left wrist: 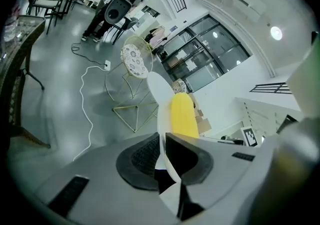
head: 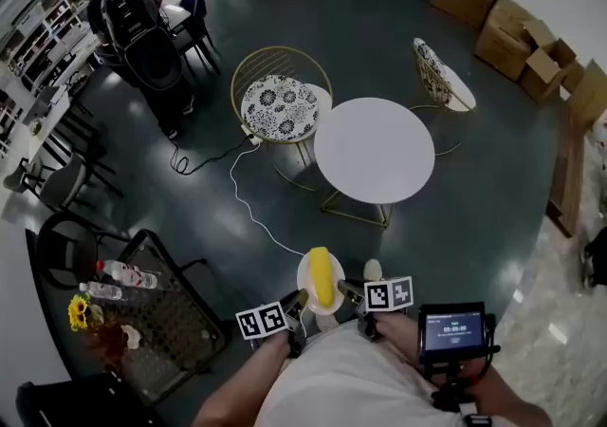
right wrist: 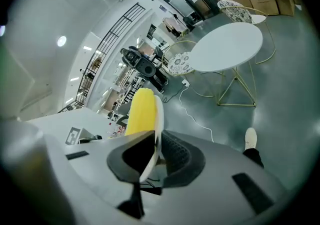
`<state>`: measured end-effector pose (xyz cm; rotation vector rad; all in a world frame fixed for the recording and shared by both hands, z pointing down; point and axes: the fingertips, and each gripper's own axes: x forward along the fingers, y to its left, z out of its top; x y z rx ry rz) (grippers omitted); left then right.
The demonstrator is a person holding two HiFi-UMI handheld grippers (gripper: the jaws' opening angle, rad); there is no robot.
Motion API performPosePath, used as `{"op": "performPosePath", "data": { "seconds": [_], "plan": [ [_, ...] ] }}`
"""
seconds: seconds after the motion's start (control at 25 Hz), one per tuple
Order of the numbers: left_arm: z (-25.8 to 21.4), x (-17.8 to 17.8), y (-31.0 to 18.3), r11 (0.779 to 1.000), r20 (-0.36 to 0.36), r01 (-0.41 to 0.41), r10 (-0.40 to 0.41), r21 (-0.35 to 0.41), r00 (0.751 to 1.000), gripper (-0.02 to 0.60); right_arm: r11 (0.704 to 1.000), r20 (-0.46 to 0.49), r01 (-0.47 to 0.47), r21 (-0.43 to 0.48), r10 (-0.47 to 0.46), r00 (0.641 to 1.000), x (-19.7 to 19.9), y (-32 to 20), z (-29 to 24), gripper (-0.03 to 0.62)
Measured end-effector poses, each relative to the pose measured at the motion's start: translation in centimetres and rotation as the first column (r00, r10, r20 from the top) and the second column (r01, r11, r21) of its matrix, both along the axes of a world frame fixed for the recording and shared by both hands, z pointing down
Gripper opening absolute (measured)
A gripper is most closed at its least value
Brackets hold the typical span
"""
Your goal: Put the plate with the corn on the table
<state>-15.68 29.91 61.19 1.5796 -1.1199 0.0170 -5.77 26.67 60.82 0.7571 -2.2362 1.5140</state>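
corn cob (head: 322,276), yellow, rides a small round white plate (head: 303,281) held above the dark floor (head: 474,216); the left gripper (head: 301,299) and right gripper (head: 343,290) each pinch opposite rims, well apart from the round white table (head: 375,150).

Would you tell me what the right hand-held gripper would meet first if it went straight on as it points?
The plate that the right hand-held gripper clamps, then the corn on it; beyond, perhaps the left hand-held gripper, though depth is unclear.
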Motion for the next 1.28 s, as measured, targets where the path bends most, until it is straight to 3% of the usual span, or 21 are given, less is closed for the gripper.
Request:
{"op": "performPosePath", "data": {
  "seconds": [0.32, 0.6, 1.28],
  "plan": [
    [-1.1, 0.2, -0.6, 0.999, -0.008, -0.027, 0.027, 0.039, 1.0, 0.037, 0.999, -0.007, -0.047, 0.009, 0.047, 0.999, 0.5, 0.0, -0.5, 0.049],
    [-0.6, 1.1, -1.1, 0.999, -0.074, -0.025, 0.027, 0.021, 0.997, 0.035, 0.997, -0.009, -0.078, 0.006, 0.078, 0.997, 1.5, -0.4, -0.5, 0.049],
    [-1.0, 3.2, -1.5, 0.997, -0.1, -0.074, 0.076, 0.027, 0.992, 0.032, 0.991, -0.011, -0.136, -0.002, 0.136, 0.991, 3.7, -0.3, -0.7, 0.049]
  ]
}}
